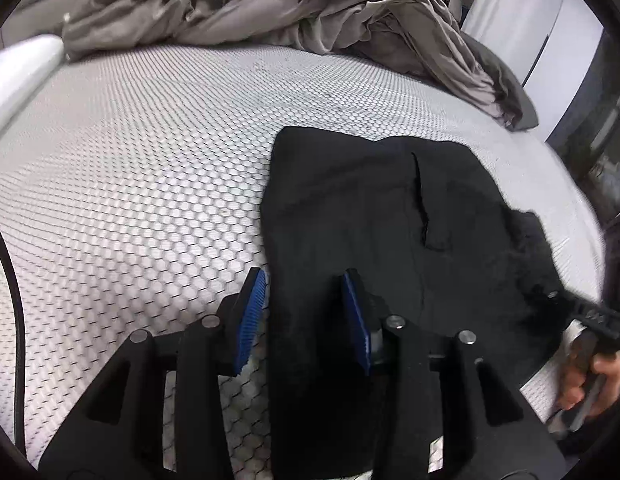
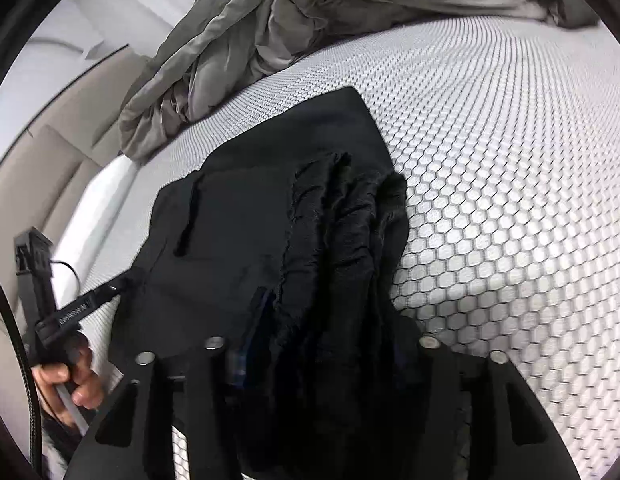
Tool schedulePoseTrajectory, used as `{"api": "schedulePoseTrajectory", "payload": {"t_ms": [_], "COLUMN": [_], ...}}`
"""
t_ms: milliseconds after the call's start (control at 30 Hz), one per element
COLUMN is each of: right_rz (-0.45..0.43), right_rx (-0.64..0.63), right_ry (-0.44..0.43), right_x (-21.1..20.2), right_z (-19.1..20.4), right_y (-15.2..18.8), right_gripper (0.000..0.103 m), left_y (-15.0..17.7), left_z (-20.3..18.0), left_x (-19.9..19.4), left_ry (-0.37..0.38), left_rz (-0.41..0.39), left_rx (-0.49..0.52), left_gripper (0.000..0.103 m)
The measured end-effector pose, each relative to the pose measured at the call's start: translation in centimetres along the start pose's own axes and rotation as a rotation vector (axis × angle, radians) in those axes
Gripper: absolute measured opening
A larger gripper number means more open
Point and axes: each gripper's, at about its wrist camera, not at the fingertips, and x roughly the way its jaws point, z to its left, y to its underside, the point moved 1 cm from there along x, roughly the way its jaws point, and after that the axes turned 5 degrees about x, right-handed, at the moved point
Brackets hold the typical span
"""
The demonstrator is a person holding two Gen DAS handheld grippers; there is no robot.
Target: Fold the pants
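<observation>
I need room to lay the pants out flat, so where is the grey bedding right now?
The grey bedding lies bunched along the far edge of the honeycomb mattress, beyond the black pants; in the right wrist view it sits upper left.

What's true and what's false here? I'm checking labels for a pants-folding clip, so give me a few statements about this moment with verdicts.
1. The black pants lie on a white honeycomb-patterned mattress. True.
2. The left gripper has blue pads. True.
3. The pants are neatly rolled into a tight cylinder. False: they lie flat in a rough fold, with a bunched layer on top in the right wrist view.
4. A crumpled grey sheet is heaped at the far side of the mattress. True.
5. The grey sheet covers the pants. False: it lies apart, beyond them.
6. Black fabric runs between the right gripper fingers. True.
</observation>
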Motion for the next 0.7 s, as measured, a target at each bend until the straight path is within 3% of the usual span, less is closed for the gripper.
{"api": "schedulePoseTrajectory", "payload": {"t_ms": [100, 167, 300, 367, 467, 567, 700], "right_rz": [-0.051, -0.103, -0.192, -0.243, -0.331, -0.457, -0.497], "right_rx": [-0.066, -0.114, -0.183, -0.212, -0.263, -0.298, -0.266], "right_ry": [0.04, 0.055, 0.053, 0.049, 0.033, -0.007, -0.037], "right_x": [-1.3, -2.7, -5.9, -7.5, -9.5, -11.6, -12.4], "right_z": [0.5, 0.8, 0.7, 0.7, 1.1, 1.2, 0.9], "right_y": [0.5, 1.2, 2.5, 3.3, 4.3, 5.1, 5.2], "right_gripper": [0.078, 0.085, 0.091, 0.102, 0.103, 0.103, 0.103], "left_y": [1.3, 2.2, 4.3, 4.6, 5.4, 6.1, 6.8], "left_z": [-0.4, 0.0, 0.4, 0.1, -0.6, -1.3, -2.7], "left_x": [-2.0, -3.7, -7.0, -8.3, -9.5, -10.4, -11.3], "left_ry": [-0.051, -0.061, -0.06, -0.063, -0.068, -0.073, -0.095], "left_rz": [-0.037, -0.072, -0.117, -0.152, -0.182, -0.207, -0.25], "left_rx": [0.046, 0.05, 0.028, 0.043, 0.078, 0.095, 0.131], "left_gripper": [0.047, 0.06, 0.075, 0.089, 0.102, 0.102, 0.102]}}
